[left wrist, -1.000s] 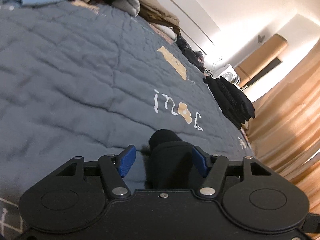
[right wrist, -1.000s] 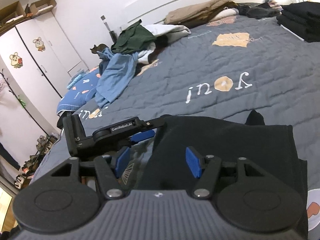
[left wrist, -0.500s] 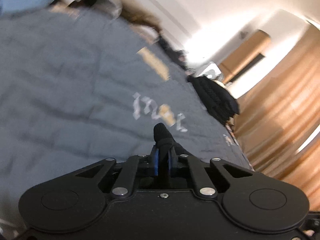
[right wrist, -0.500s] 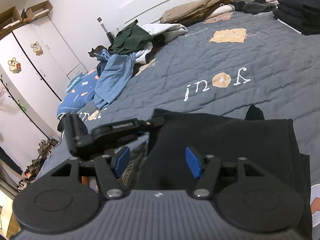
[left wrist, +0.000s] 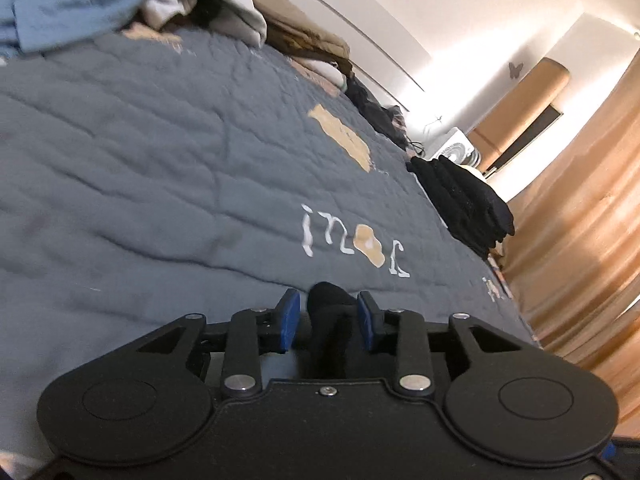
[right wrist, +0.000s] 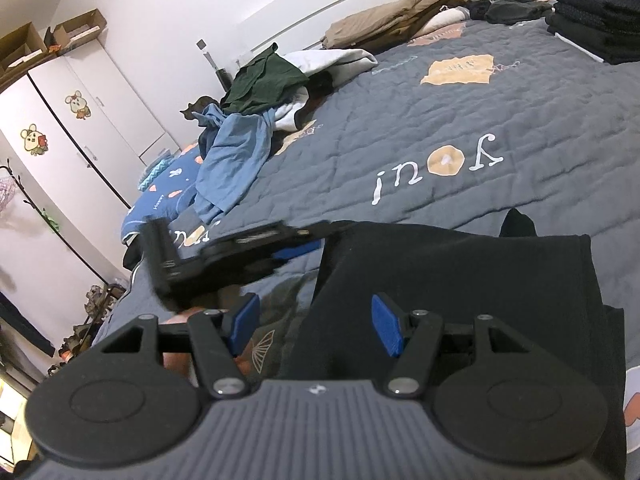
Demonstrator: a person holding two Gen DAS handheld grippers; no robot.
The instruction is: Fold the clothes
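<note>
A black garment (right wrist: 460,272) lies folded flat on the grey quilt (right wrist: 440,120) at the near edge of the bed. My right gripper (right wrist: 316,324) hovers open over its near left part, blue pads apart and pressing on nothing. My left gripper (right wrist: 300,246) reaches in from the left at the garment's left edge. In the left wrist view a raised fold of the black garment (left wrist: 332,340) stands between the blue pads of the left gripper (left wrist: 327,318). The jaws are opening, with a gap showing on the left side of the fold.
A heap of loose clothes lies at the far side of the bed: a blue shirt (right wrist: 232,160), a green piece (right wrist: 264,76), tan trousers (right wrist: 384,24). A folded black stack (right wrist: 600,24) sits at the far right corner. A white wardrobe (right wrist: 80,120) stands left, orange curtains (left wrist: 580,220) right.
The left jaws went from wide apart to pinched on the black fold, and now stand partly apart again. The right gripper has kept still.
</note>
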